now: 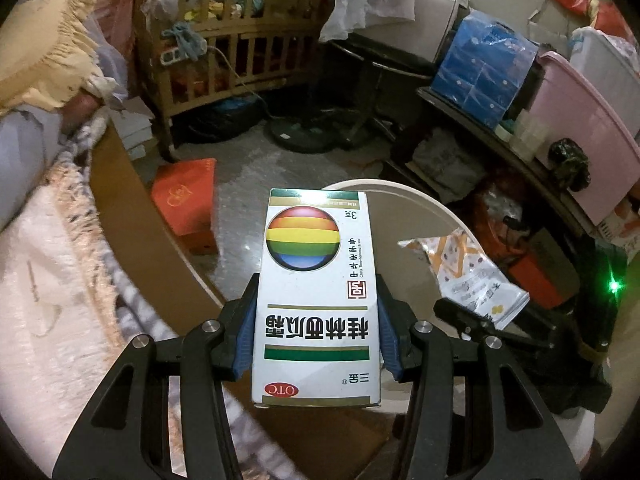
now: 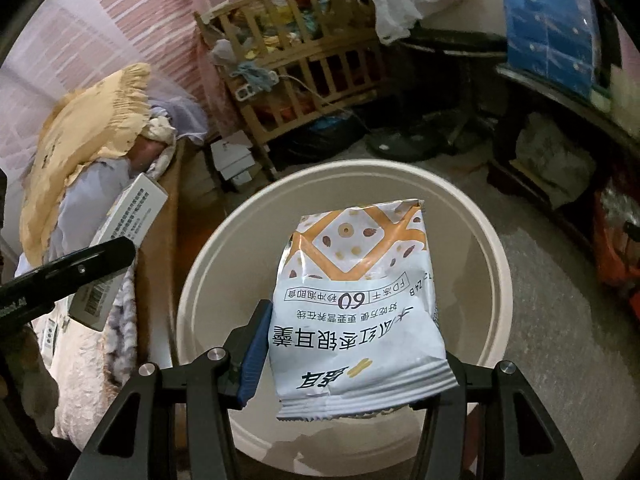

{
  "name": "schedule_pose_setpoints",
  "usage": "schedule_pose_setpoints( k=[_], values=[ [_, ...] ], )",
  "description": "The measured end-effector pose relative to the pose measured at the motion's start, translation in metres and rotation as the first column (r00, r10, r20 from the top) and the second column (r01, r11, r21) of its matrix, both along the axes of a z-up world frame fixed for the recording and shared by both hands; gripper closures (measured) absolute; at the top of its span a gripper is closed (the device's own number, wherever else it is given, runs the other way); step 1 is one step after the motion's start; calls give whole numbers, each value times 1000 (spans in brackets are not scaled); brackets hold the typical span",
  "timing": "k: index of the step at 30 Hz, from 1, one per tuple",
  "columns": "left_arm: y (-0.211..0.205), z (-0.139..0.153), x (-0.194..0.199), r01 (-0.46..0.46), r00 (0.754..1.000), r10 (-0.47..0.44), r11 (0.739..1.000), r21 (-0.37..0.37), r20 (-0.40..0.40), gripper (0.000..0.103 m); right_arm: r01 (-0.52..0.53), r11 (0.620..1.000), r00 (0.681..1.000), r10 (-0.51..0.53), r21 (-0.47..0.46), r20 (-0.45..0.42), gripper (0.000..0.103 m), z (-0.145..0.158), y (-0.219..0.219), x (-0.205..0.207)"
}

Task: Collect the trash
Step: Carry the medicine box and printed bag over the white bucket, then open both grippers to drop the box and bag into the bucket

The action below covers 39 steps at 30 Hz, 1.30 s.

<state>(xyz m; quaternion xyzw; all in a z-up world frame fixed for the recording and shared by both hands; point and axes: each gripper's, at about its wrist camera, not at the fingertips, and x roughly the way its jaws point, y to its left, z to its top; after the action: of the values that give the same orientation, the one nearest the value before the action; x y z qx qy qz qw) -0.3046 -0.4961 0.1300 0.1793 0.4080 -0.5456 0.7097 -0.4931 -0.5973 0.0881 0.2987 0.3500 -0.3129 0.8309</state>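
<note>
My left gripper (image 1: 316, 300) is shut on a white medicine box (image 1: 316, 264) with a rainbow ball printed on it; the blue pads press on its two long sides. Behind the box shows the rim of a round beige bin (image 1: 424, 198). In the right wrist view my right gripper (image 2: 352, 320) is shut on a white and orange snack packet (image 2: 356, 280), which hangs over the open bin (image 2: 208, 264). Its right finger is hidden behind the packet. The packet (image 1: 468, 276) also shows at the right of the left wrist view, and the box (image 2: 124, 232) at the left of the right wrist view.
A bed with a fluffy blanket (image 1: 48, 280) and a brown board edge (image 1: 132, 208) lies to the left. An orange-red box (image 1: 186, 200) sits on the floor. Behind are a wooden crib (image 1: 224, 40) and a fan base (image 1: 300, 136); a cluttered shelf with a pink tub (image 1: 580, 120) stands at the right.
</note>
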Motion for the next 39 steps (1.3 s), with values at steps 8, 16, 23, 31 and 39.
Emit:
schedule_pose_setpoints(
  k=[8, 16, 23, 31, 39],
  values=[
    [-17, -14, 1, -7, 1000, 7, 1000, 21, -18, 54, 23, 1000, 999, -22, 18, -29, 51, -8, -8, -2],
    [-25, -19, 0, -2, 999, 3, 1000, 22, -36, 54, 50, 999, 998, -49, 21, -51, 46, -11, -11, -5],
    [-27, -20, 2, -1, 998, 2, 1000, 7, -55, 53, 88, 996, 996, -87, 30, -27, 34, -8, -14, -11],
    [-24, -23, 8, -8, 994, 8, 1000, 1, -112, 42, 103, 995, 995, -103, 6, -10, 33, -2, -12, -13],
    [-13, -18, 8, -19, 996, 19, 1000, 2, -85, 42, 92, 996, 995, -92, -24, -23, 33, -1, -6, -9]
  ],
)
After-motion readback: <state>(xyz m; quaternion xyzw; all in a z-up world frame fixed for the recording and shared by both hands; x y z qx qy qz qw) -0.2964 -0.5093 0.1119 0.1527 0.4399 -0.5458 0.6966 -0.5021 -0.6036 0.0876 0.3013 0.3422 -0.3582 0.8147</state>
